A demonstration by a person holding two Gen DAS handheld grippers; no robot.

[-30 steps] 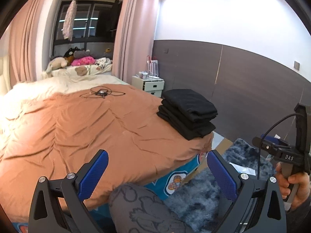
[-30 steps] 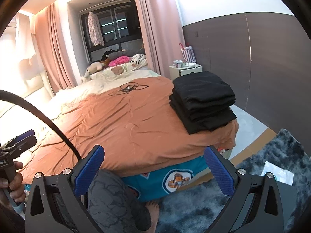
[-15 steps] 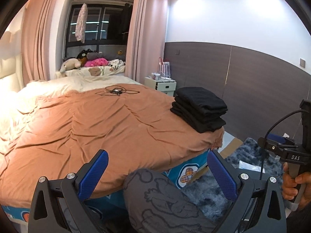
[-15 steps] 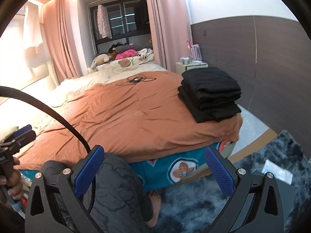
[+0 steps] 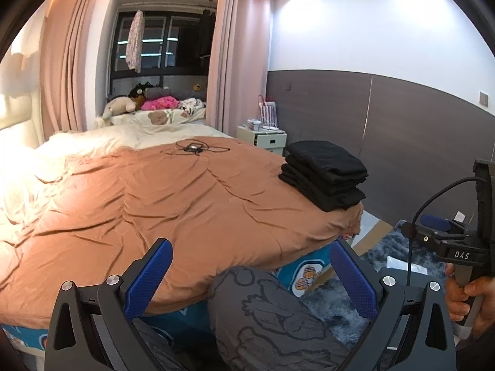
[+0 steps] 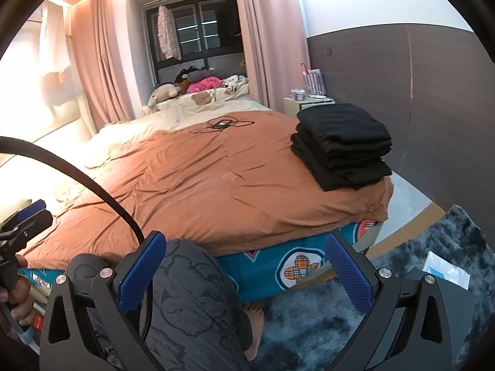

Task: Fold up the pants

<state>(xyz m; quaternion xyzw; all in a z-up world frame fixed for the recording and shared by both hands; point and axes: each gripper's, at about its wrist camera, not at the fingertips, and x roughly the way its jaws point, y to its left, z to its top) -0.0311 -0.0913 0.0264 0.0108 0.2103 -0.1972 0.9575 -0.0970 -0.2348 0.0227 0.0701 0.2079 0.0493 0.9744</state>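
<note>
A stack of folded black pants (image 5: pixel 324 174) (image 6: pixel 342 145) rests on the right front corner of the orange bed cover (image 5: pixel 173 198) (image 6: pixel 210 185). My left gripper (image 5: pixel 250 275) is open, held in front of the bed above the person's knee, with nothing between its blue pads. My right gripper (image 6: pixel 244 270) is open too, also off the bed's front edge and holding nothing. The right tool's handle, in a hand (image 5: pixel 464 296), shows at the right of the left wrist view. Both grippers are well short of the stack.
A black cable with a small device (image 5: pixel 195 148) lies on the far part of the cover. A white nightstand (image 5: pixel 269 139) stands beyond the stack. The person's grey patterned leg (image 6: pixel 191 306) and a bare foot are below. A dark shaggy rug (image 6: pixel 433 278) with a white packet covers the floor at right.
Both grippers have risen and drawn back from the bed, so more of the cover and room shows. The jaws stayed open. The stack has not moved.
</note>
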